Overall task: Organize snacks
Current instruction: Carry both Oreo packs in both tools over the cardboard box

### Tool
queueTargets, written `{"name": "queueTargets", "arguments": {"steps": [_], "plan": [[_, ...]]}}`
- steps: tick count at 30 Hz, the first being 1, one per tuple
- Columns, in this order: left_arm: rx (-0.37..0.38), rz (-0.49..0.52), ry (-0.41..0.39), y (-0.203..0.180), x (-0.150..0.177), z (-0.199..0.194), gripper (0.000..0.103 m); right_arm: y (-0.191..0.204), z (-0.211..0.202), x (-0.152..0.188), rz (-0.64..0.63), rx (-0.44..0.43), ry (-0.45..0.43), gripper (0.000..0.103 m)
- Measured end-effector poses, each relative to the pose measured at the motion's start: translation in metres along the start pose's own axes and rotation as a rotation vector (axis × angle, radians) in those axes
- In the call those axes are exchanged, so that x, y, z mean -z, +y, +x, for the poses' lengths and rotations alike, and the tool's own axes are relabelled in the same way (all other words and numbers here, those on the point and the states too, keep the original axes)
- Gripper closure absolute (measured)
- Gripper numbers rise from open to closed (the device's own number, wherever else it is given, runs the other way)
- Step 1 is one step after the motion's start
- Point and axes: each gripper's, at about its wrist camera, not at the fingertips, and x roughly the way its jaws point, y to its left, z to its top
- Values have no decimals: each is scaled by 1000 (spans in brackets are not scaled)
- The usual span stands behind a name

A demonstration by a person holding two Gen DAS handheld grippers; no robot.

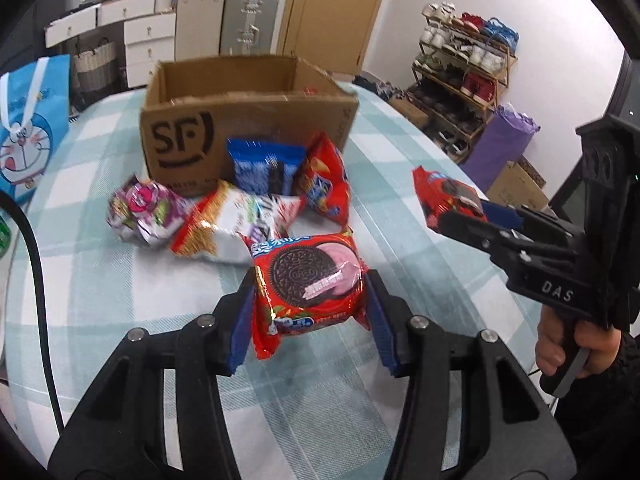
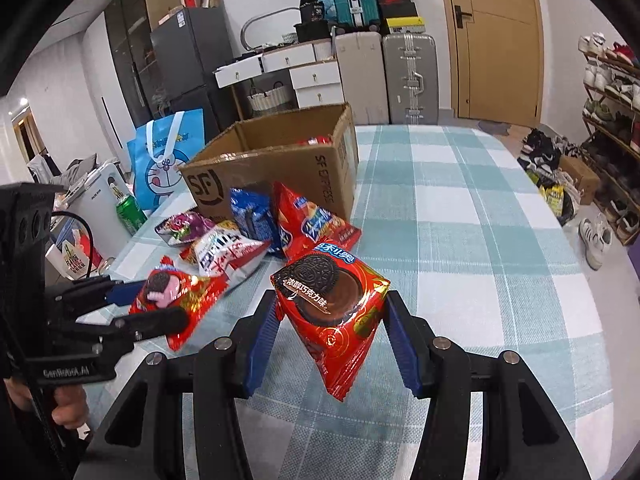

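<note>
My left gripper (image 1: pixel 310 316) is shut on a red Oreo pack with pink cream (image 1: pixel 310 280), held just above the table; it also shows in the right wrist view (image 2: pixel 172 300). My right gripper (image 2: pixel 330 332) is shut on a red chocolate Oreo pack (image 2: pixel 336 304), lifted off the table; it shows at the right of the left wrist view (image 1: pixel 448 200). An open SF cardboard box (image 1: pixel 248 128) stands behind a heap of snacks: a blue pack (image 1: pixel 264 170), a red chip bag (image 1: pixel 324 184), a white-red bag (image 1: pixel 236 228) and a purple pack (image 1: pixel 144 212).
The table has a teal-and-white checked cloth (image 2: pixel 480 240). A blue Doraemon bag (image 1: pixel 28 136) and a green can (image 2: pixel 130 212) stand at the left edge. Suitcases, drawers, a door and a shoe rack (image 1: pixel 464 68) lie beyond the table.
</note>
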Motion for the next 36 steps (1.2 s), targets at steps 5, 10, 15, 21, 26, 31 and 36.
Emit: {"name": "queueTargets", "arguments": {"steps": [5,10,15,21,26,31,36], "plan": [[-26,-10,-62,9,-25,-22,55,13,-14,-15,-48,-8,-46,50],[-38,-14,-108,13,-40,-42,55,29,-30,-34,-126,4,-82,50],[-53,-8,-150,19,-61,-58,55,37,-41,-57,-161,6,-107,50],[-68,-9,-190,28,-88,-73,55,45,-49,-80,-170,-28,-141,50],[-84,-7,-205,34,-106,-76,55,49,-42,-96,-163,-42,-167,50],[-107,-5,-209,44,-125,-65,55,51,-22,-108,-141,-62,-172,50],[-136,-12,-204,46,-138,-38,55,47,-2,-115,-103,-85,-183,50]]}}
